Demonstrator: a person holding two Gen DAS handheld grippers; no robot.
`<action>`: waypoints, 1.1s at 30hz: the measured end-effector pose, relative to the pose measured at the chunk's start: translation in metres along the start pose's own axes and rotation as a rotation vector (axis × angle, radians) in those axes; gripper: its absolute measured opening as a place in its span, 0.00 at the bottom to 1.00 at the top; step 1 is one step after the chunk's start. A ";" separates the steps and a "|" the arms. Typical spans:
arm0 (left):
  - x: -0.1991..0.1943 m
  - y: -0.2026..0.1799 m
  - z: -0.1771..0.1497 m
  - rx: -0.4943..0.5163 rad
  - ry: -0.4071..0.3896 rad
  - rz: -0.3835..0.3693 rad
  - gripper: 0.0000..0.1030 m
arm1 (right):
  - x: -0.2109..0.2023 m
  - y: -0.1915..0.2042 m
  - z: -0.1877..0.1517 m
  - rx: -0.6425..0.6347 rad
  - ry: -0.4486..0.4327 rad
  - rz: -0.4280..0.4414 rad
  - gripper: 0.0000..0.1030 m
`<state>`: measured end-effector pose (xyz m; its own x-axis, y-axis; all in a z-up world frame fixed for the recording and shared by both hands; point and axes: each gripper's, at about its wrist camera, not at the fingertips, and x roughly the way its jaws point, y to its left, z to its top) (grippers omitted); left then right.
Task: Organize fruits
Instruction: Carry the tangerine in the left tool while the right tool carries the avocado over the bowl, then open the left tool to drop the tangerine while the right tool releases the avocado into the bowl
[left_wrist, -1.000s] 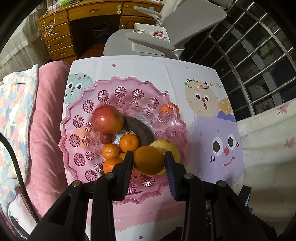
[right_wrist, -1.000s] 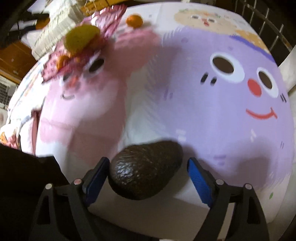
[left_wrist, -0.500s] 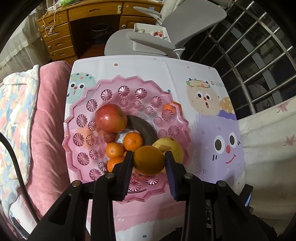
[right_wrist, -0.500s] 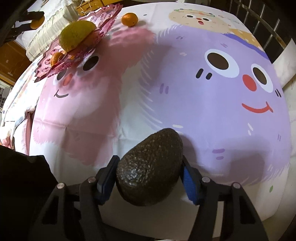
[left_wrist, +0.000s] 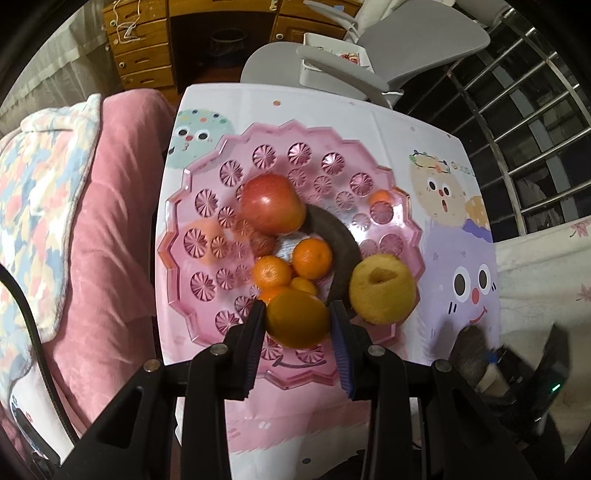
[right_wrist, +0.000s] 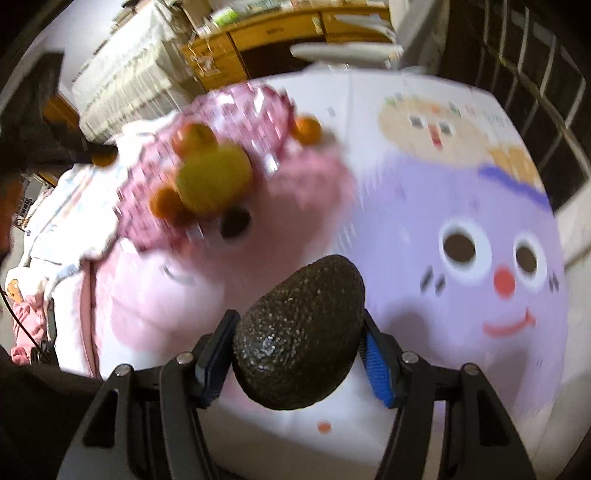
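Note:
A pink scalloped fruit tray (left_wrist: 207, 225) lies on the cartoon tablecloth. It holds a red apple (left_wrist: 273, 203), several small mandarins (left_wrist: 312, 257) and a yellow pear-like fruit (left_wrist: 382, 293) at its right rim. My left gripper (left_wrist: 297, 321) is shut on an orange (left_wrist: 297, 317) above the tray's near side. My right gripper (right_wrist: 299, 343) is shut on a dark avocado (right_wrist: 301, 334), lifted off the cloth; it shows blurred in the left wrist view (left_wrist: 476, 354). The tray appears blurred in the right wrist view (right_wrist: 236, 110).
One mandarin (right_wrist: 308, 129) lies on the cloth just outside the tray's far right rim. A pink cushion (left_wrist: 110, 206) flanks the table on the left. A grey office chair (left_wrist: 369, 48) and a wooden desk (left_wrist: 147, 44) stand behind. Window bars (left_wrist: 517, 92) are at the right.
My right gripper closed on the avocado and lifted it off the cloth, swinging toward the tray. My left gripper drew back slightly with the orange still held.

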<state>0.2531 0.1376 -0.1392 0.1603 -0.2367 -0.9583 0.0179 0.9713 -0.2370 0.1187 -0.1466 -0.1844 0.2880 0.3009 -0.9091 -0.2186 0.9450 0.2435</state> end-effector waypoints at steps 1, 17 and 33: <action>0.002 0.003 -0.001 -0.004 0.005 -0.004 0.32 | -0.002 0.004 0.010 -0.013 -0.015 0.004 0.61; 0.039 0.012 -0.021 -0.039 0.028 -0.094 0.32 | 0.016 0.054 0.136 -0.160 -0.116 0.075 0.61; 0.056 0.003 -0.024 -0.048 -0.012 -0.101 0.47 | 0.083 0.064 0.167 -0.212 0.000 0.060 0.62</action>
<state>0.2386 0.1266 -0.1971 0.1723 -0.3325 -0.9272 -0.0131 0.9405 -0.3396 0.2837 -0.0399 -0.1877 0.2683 0.3553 -0.8954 -0.4266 0.8772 0.2203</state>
